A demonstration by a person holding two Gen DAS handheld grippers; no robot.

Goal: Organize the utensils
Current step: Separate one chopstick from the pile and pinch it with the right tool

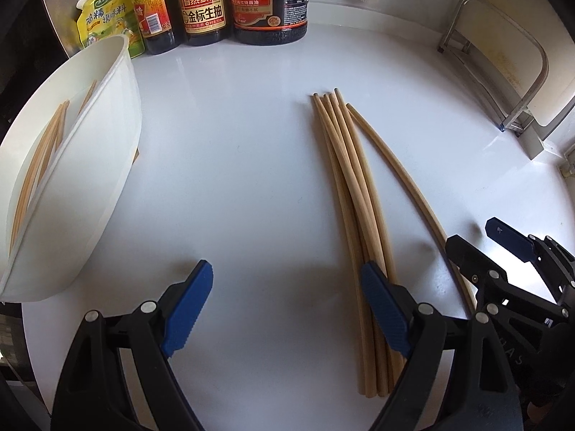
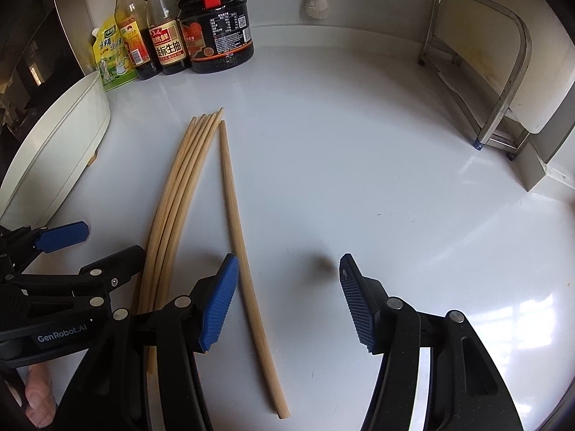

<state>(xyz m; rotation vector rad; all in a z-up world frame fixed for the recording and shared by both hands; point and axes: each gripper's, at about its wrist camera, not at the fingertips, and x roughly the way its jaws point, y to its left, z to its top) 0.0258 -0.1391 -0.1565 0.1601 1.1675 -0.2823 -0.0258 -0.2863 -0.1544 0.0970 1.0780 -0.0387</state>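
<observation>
On the white countertop (image 1: 251, 143) at twelve o'clock lay the pale wooden chopsticks (image 1: 345, 179), our left gripper (image 1: 284, 305) and right gripper (image 2: 287, 298) both spread empty, so we judged collecting them into the white plastic tub (image 1: 118, 125) at nine o'clock came next.

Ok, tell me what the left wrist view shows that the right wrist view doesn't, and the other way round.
Only the left wrist view looks inside the white container, where a few chopsticks already lie.

Only the right wrist view shows the single chopstick from tip to butt, and a bit of the person's hand.

Both show the bundle of chopsticks on the white counter, the sauce bottles at the back, the metal rack, and both hand-held grippers open and empty: left, right.
</observation>
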